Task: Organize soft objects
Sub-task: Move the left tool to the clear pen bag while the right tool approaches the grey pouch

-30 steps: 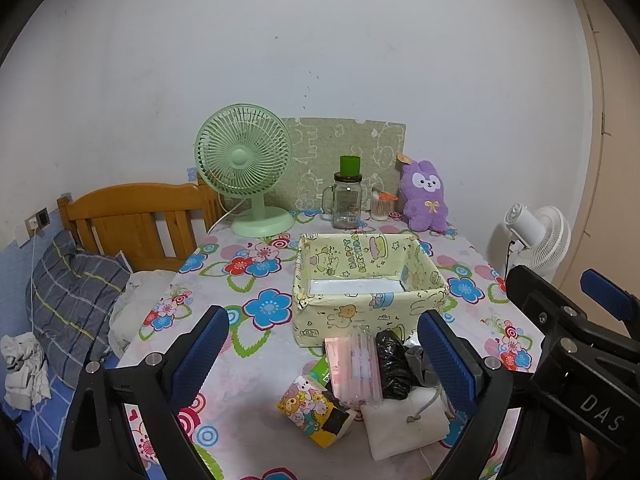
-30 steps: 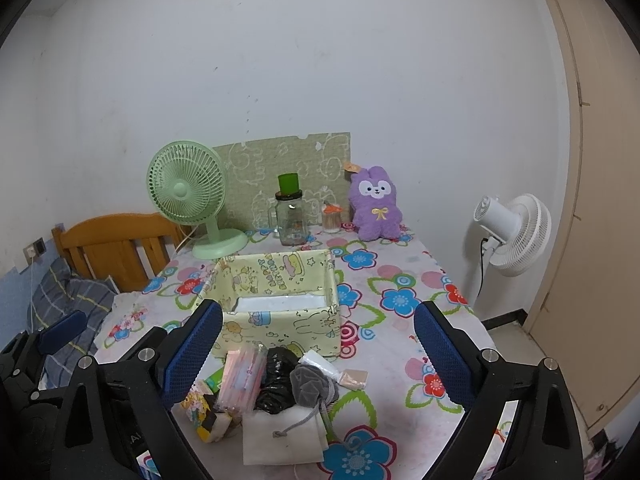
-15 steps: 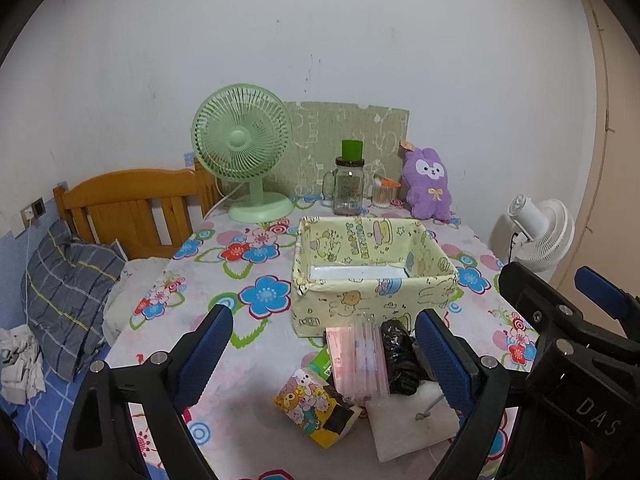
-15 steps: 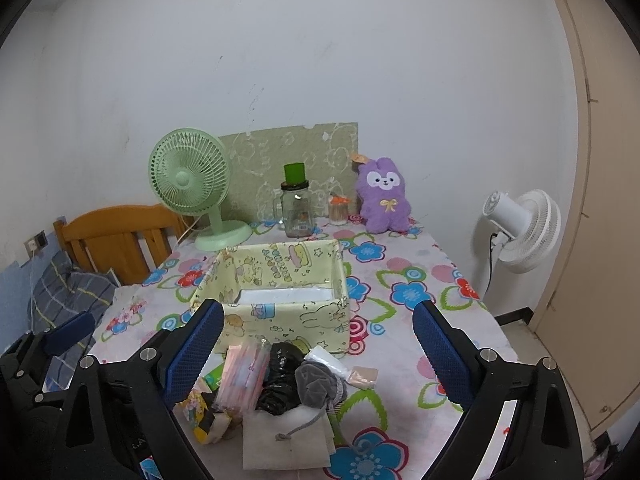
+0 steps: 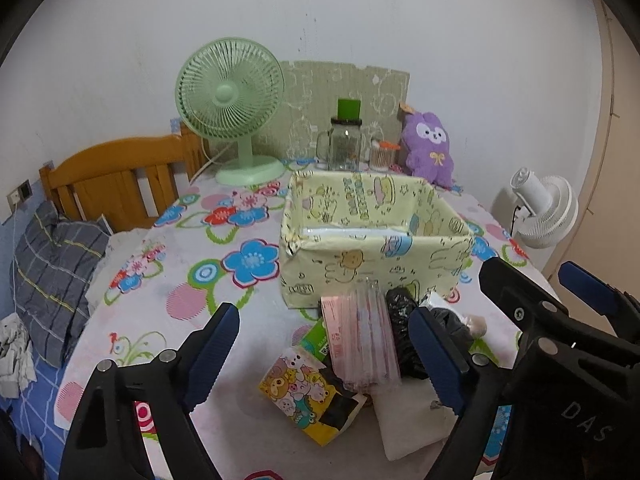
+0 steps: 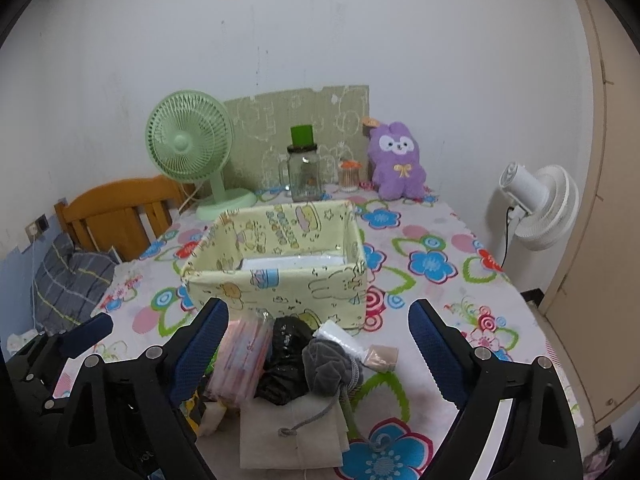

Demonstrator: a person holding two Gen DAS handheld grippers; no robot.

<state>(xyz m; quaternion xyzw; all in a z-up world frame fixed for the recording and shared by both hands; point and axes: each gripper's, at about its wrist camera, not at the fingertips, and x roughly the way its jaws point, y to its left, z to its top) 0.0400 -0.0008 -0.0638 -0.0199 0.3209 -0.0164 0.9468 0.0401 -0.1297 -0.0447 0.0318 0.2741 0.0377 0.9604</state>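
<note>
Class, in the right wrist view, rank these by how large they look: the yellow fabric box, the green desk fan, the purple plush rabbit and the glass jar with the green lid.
1. yellow fabric box, though it is nearest
2. green desk fan
3. purple plush rabbit
4. glass jar

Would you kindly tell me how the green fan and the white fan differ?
The green fan stands on the table at the back left; the white fan stands off the table's right edge. The green fan faces the camera on a slim stem; the white fan is turned away. Both have round grilles.
</note>
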